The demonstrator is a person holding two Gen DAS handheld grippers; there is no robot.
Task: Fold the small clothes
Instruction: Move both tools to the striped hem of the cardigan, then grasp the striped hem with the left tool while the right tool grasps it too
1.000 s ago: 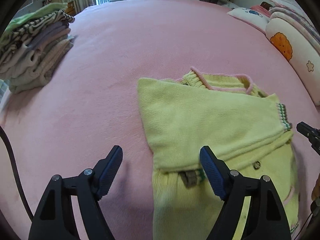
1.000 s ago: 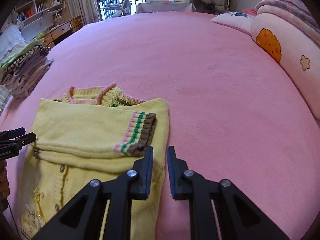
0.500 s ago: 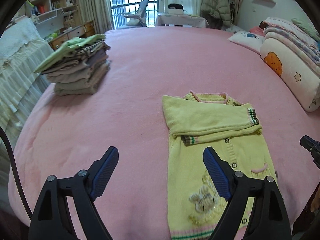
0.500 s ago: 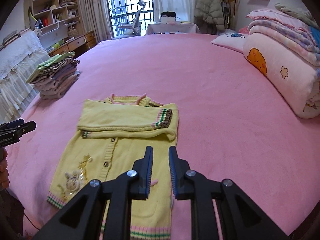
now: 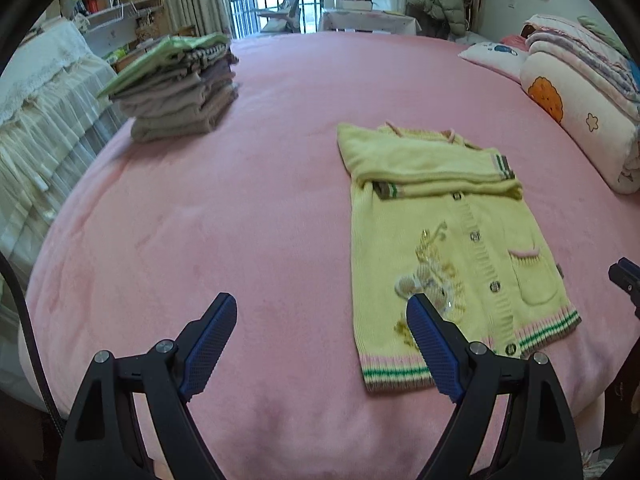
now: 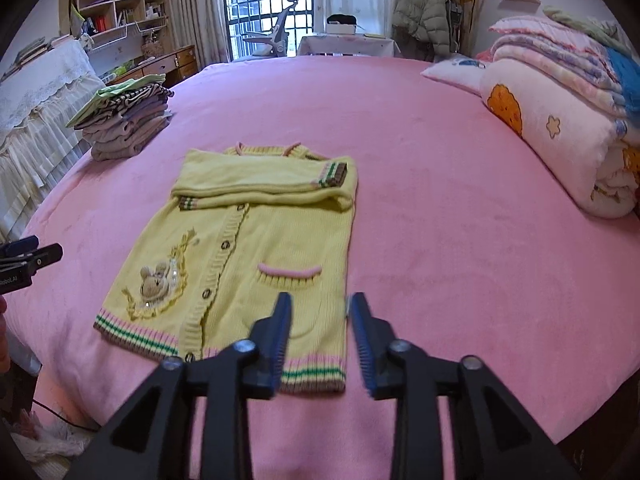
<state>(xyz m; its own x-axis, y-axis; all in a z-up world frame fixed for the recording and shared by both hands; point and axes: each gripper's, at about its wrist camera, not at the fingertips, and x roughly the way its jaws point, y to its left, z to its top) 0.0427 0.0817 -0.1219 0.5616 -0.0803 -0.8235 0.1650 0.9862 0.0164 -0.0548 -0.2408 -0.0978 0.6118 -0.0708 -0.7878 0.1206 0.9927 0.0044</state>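
On pink bed | cardigan ahead of right gripper | unheld

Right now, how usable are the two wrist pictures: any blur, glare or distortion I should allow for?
Left wrist view: sharp; fisheye bows the pink bed, dark corners; the yellow cardigan reads clearly. Right wrist view: slight motion blur on the right gripper and the cardigan's hem; the window is bright but throws no glare on the bed. Light is soft, shadows faint.
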